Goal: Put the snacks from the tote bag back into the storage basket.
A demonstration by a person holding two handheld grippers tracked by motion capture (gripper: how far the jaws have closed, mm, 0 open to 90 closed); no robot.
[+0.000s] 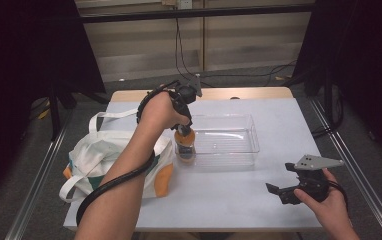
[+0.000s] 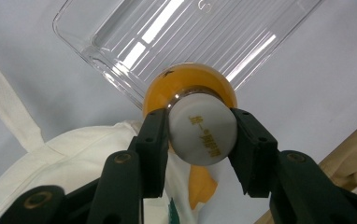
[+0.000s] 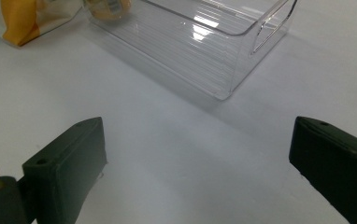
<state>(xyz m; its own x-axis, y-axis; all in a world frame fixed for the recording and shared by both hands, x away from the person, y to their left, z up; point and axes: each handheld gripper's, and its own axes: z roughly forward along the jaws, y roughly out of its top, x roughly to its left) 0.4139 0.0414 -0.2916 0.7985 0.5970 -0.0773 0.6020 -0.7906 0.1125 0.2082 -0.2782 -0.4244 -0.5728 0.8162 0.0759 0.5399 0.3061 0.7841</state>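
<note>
An orange bottle (image 1: 185,145) with a white cap (image 2: 202,133) hangs upright at the left end of a clear plastic bin (image 1: 239,131). My left gripper (image 1: 182,125) is shut on the cap from above, one jaw on each side of it. In the left gripper view the bottle's orange shoulder (image 2: 188,81) sits over the bin's corner (image 2: 116,79). My right gripper (image 1: 279,192) rests low over the table's front right, open and with nothing between its fingers (image 3: 69,154). The bin (image 3: 204,51) lies ahead of it in the right gripper view.
A white cloth tote bag (image 1: 106,155) with orange and green print lies on the table's left, its straps spread out. The table (image 1: 229,195) is pale grey. Cables run along the floor behind it, and metal rails flank both sides.
</note>
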